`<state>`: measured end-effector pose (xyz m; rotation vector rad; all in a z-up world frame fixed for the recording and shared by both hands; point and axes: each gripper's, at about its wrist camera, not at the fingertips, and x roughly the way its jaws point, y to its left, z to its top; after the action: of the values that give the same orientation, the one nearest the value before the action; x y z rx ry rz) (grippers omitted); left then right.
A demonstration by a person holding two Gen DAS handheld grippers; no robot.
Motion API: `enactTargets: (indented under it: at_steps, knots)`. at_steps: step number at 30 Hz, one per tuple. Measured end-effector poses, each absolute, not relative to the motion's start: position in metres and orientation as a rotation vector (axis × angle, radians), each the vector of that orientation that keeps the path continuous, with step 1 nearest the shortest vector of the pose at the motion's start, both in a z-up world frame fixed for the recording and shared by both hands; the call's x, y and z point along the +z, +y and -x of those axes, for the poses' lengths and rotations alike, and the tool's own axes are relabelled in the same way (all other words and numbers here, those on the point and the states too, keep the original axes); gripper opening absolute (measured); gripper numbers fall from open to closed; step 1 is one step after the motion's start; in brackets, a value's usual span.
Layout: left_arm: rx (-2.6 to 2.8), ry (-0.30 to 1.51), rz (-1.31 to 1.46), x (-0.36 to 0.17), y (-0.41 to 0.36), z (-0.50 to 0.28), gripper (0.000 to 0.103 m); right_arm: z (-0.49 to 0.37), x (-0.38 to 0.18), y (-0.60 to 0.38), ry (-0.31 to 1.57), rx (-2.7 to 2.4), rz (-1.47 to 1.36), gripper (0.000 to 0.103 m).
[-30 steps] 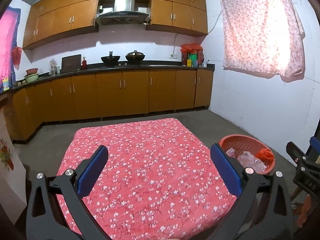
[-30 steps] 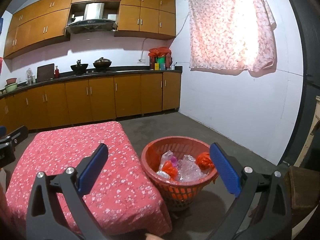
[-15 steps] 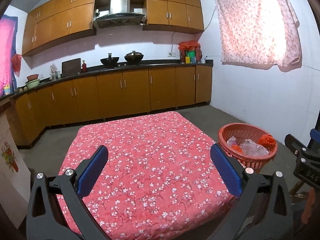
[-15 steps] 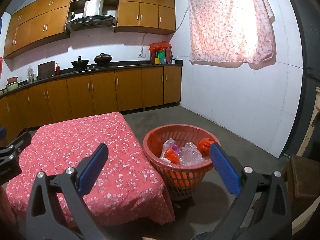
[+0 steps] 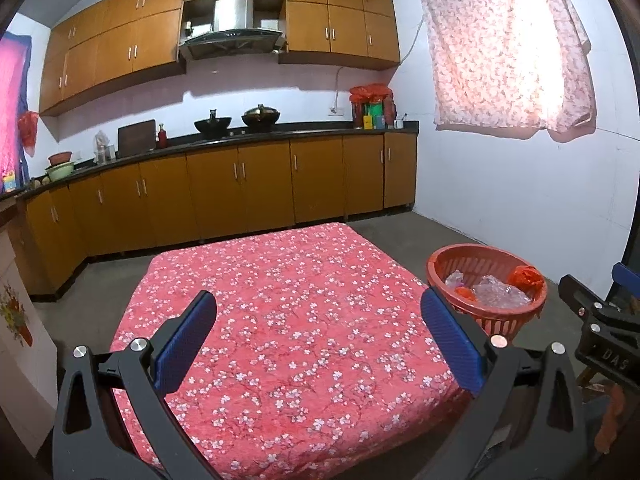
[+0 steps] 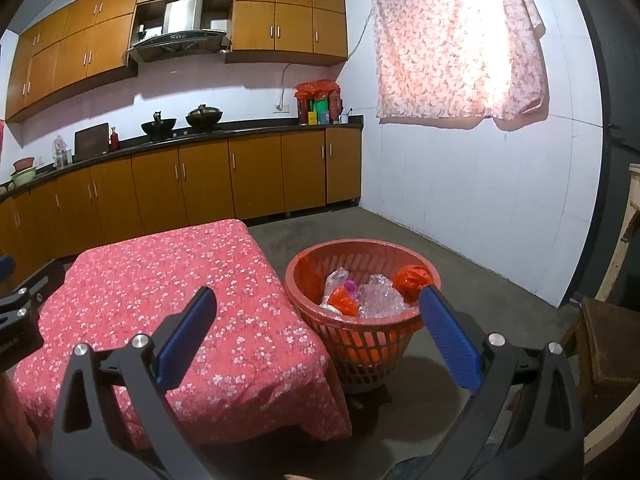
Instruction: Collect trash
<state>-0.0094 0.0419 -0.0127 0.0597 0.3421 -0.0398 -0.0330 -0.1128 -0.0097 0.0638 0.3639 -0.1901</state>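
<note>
With both the left tongs (image 5: 318, 332) and right tongs (image 6: 316, 330) wide open and empty, the likeliest slip is knocking the full basket (image 6: 362, 330), just ahead of the right tongs, beside the table (image 5: 288, 320).

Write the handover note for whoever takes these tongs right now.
Left tongs: open, empty, held over the table with the floral cloth.
Right tongs: open, empty, aimed between the table's edge and the orange basket.
The basket stands on the floor beside the table and holds crumpled clear plastic and orange bags.
Done: no trash shows on the cloth.
Left: probably nothing on the table; check the floor outside these views.
</note>
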Motion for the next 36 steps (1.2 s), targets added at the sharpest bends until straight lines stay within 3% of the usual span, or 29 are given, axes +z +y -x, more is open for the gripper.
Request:
enactTargets:
  at_steps: [36]
  knots:
    - [-0.066, 0.386, -0.035, -0.014, 0.038, 0.006, 0.101, 0.024, -0.024, -0.121, 0.428, -0.18, -0.115, 0.099]
